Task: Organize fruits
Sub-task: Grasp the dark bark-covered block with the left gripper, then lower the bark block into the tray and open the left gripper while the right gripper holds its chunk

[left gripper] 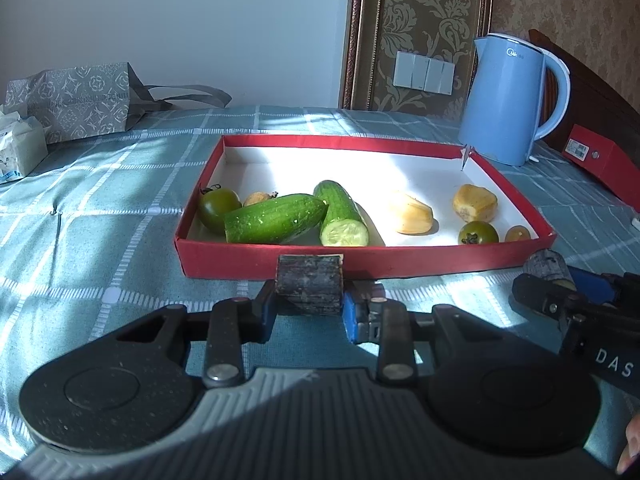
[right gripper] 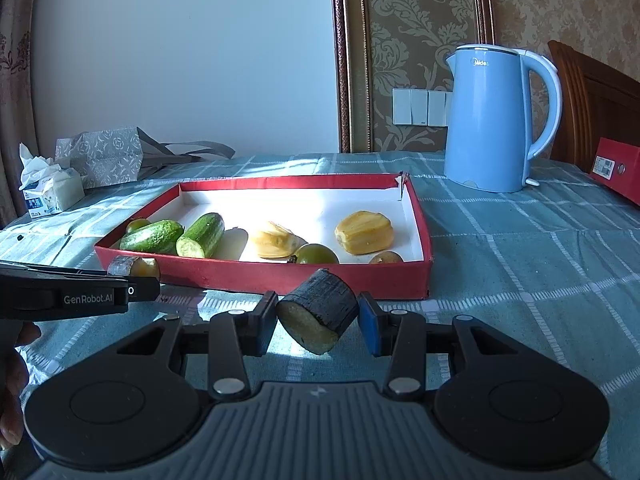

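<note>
Wall: you face a plain pale wall point(right gripper: 180, 60) on the left; gold damask wallpaper point(right gripper: 408, 40) starts past a dark carved frame point(right gripper: 344, 56).
Switches: a white switch panel point(right gripper: 420, 107) sits low on the wallpaper.
Surface: your work area is covered by a teal checked cloth point(right gripper: 520, 248) with white lines.
Furniture: a brown wooden headboard point(right gripper: 596, 100) stands at your far right.
Light: strong sun crosses the cloth in bright patches, with soft shadow between them.
Clutter: a blue kettle point(right gripper: 492, 120) stands back right, a red box point(right gripper: 620, 172) beside it; a patterned bag point(right gripper: 104, 156) and a tissue pack point(right gripper: 52, 188) lie back left.
</note>
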A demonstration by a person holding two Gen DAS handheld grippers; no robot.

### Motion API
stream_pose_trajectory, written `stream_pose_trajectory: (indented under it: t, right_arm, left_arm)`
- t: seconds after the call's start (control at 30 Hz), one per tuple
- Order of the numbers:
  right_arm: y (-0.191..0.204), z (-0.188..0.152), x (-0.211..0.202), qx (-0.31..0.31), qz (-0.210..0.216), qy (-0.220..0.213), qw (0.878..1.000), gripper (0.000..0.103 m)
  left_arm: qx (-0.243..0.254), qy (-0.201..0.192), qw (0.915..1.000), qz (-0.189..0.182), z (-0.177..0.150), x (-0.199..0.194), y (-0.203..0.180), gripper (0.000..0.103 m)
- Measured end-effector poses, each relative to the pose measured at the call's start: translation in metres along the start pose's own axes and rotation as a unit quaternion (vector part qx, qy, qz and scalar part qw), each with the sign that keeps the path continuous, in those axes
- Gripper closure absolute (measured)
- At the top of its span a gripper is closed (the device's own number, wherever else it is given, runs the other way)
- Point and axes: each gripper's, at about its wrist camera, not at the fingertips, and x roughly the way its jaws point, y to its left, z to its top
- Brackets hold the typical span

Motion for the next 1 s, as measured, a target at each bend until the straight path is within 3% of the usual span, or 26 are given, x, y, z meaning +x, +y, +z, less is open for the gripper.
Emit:
stream_pose_trajectory:
  t: [1.0]
  right_arm:
    - [-0.0003,0.0014,-0.0017,0.002,0.007,-0.006,1.000,0.061]
  left_arm:
    - [0.023,0.003,0.9996,0.016,-0.0030,0.0042,-0.0079,0.073]
